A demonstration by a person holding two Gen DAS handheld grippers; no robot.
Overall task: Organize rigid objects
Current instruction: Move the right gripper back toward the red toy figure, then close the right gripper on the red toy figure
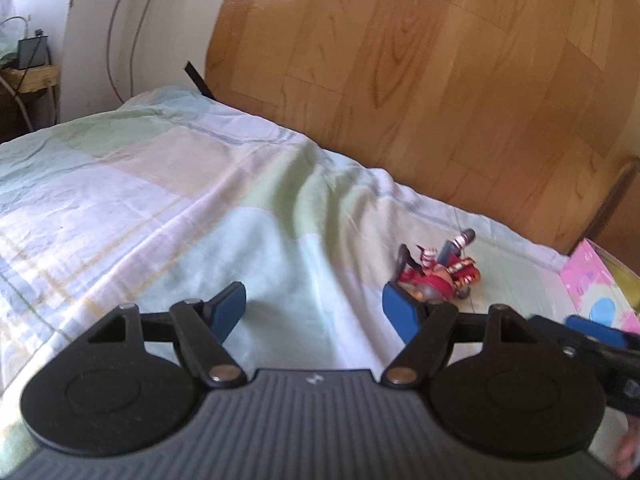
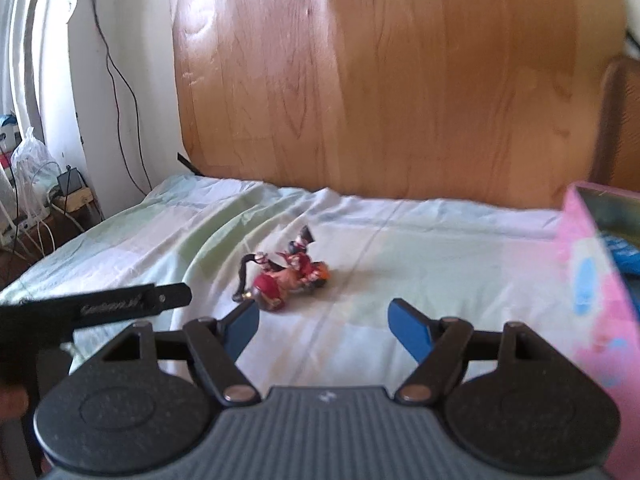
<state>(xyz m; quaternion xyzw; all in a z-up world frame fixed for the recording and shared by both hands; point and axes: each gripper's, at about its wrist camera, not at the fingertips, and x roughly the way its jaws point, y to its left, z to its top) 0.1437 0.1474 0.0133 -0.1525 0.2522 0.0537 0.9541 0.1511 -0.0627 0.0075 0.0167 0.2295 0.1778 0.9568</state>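
A small red and orange toy figurine (image 1: 436, 272) lies on its side on the pale checked bedsheet (image 1: 160, 200). My left gripper (image 1: 314, 308) is open with nothing between its blue pads, and the figurine sits just beyond its right finger. In the right wrist view the same figurine (image 2: 286, 280) lies ahead and slightly left of my right gripper (image 2: 324, 326), which is also open and holds nothing. A pink box (image 2: 596, 280) stands at the right edge of that view, with something blue inside it.
A wooden headboard (image 2: 400, 92) rises behind the bed. The pink box (image 1: 600, 292) shows at the far right of the left wrist view. Part of the other gripper (image 2: 120, 304) juts in from the left. Cables and a bedside stand (image 2: 68, 196) crowd the left wall.
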